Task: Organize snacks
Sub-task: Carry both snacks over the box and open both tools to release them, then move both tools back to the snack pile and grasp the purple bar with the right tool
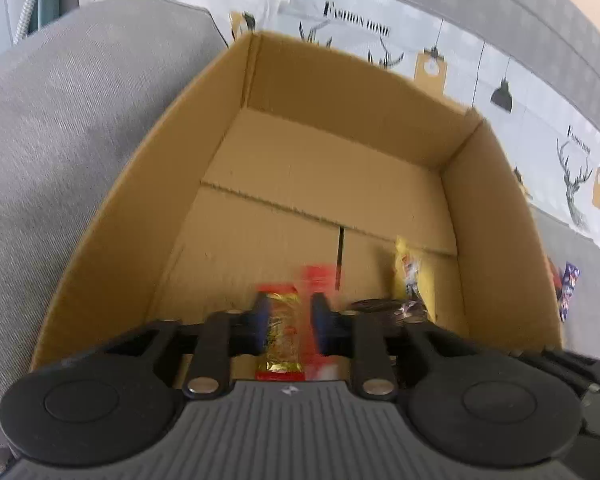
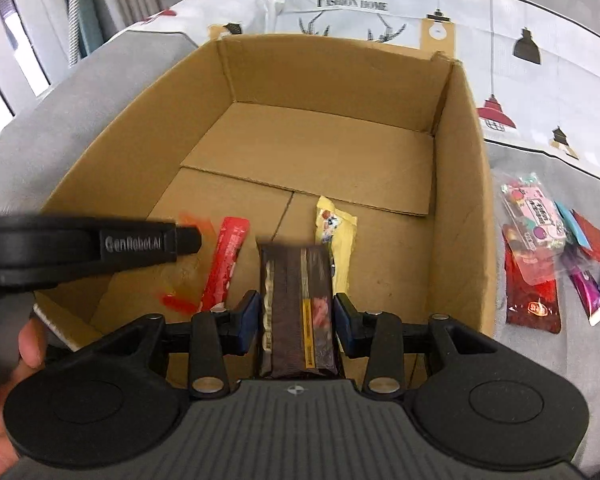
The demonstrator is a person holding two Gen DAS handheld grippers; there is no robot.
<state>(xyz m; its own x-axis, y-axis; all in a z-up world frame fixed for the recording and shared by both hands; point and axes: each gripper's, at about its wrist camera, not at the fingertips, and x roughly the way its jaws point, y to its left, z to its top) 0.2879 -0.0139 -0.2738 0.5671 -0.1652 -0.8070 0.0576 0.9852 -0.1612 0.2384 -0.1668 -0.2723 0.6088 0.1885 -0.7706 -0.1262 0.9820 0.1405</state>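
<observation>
We find the cardboard box (image 2: 460, 168) open-topped on the grey sofa (image 2: 80, 92), beside its armrest. On the box floor near the front wall lie a red stick packet (image 2: 226, 260) and a yellow packet (image 2: 338, 236). More snack packets (image 2: 540, 248) lie on the sofa seat, outside the box's right wall. The left tool (image 1: 287, 320) hangs over the box front, loosely bracketing a red-and-gold snack (image 1: 282, 332); motion blur prevents confirming grip. The right tool (image 2: 296, 320) pinches a dark brown bar (image 2: 296, 312) above the box's front edge.

box (image 2: 464, 184): matt corrugated cardboard | sofa (image 1: 60, 128): grey woven cloth | snack wrappers (image 2: 534, 280): glossy foil and plastic
</observation>
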